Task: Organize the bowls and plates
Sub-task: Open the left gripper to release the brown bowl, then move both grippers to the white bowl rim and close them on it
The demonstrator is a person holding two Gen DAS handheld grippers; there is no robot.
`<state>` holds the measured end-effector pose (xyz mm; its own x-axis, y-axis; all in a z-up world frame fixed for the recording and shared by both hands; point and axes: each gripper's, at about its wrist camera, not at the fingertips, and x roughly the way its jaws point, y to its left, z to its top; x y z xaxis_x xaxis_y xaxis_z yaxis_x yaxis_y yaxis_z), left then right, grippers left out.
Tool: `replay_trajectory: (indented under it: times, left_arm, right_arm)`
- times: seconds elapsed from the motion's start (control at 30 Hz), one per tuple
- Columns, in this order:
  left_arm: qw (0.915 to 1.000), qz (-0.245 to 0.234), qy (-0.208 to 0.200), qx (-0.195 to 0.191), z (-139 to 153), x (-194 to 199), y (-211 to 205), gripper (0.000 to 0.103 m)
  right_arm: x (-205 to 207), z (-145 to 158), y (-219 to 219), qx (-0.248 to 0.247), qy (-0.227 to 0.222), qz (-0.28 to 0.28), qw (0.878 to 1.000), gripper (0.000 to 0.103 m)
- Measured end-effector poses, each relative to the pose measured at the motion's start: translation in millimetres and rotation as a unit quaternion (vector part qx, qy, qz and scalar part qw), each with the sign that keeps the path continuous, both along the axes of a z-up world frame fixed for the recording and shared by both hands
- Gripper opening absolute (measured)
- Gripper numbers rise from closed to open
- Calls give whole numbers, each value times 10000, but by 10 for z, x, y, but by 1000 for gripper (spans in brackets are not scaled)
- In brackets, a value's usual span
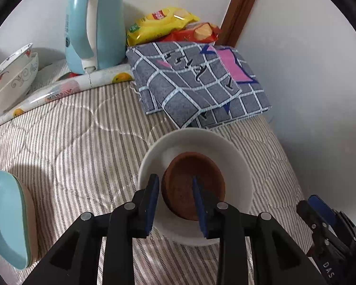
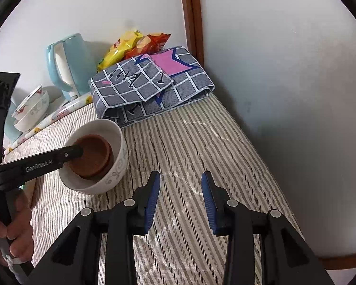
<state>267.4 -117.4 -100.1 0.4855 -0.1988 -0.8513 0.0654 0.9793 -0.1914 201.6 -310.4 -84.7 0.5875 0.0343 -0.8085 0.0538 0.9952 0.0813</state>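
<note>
A home bedroom: striped quilted mattress [image 2: 189, 142], folded checked bedding [image 1: 199, 83], kettle [image 1: 92, 26].

Light-blue electric kettle [image 1: 94, 26]; yellow snack bag [image 1: 159, 25] and red snack bag [image 1: 199, 33] against wall; folded grey checked cloth [image 1: 196, 83] on striped quilt [image 1: 71, 142]

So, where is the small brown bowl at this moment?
The brown bowl sits inside the white bowl on the striped cloth, just in front of the folded grey cloth. The left gripper straddles its near rim.
</note>
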Motion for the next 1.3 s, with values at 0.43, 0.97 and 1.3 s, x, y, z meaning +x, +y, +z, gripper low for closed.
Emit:
replay_trajectory:
  times: [0.43,0.97,1.3]
  left_arm:
    - [9991,428,40,21,45,17,360,28]
    - [9984,422,382,34,-179,132,366,28]
    - [9981,376,482,50,-272,224,330,28]
  right_arm:
    - [325,14,302,297,39,457,9985,36]
    - [685,-308,583,307,549,729,9954,36]
    - [815,-434,650,70,842,677,9941,35]
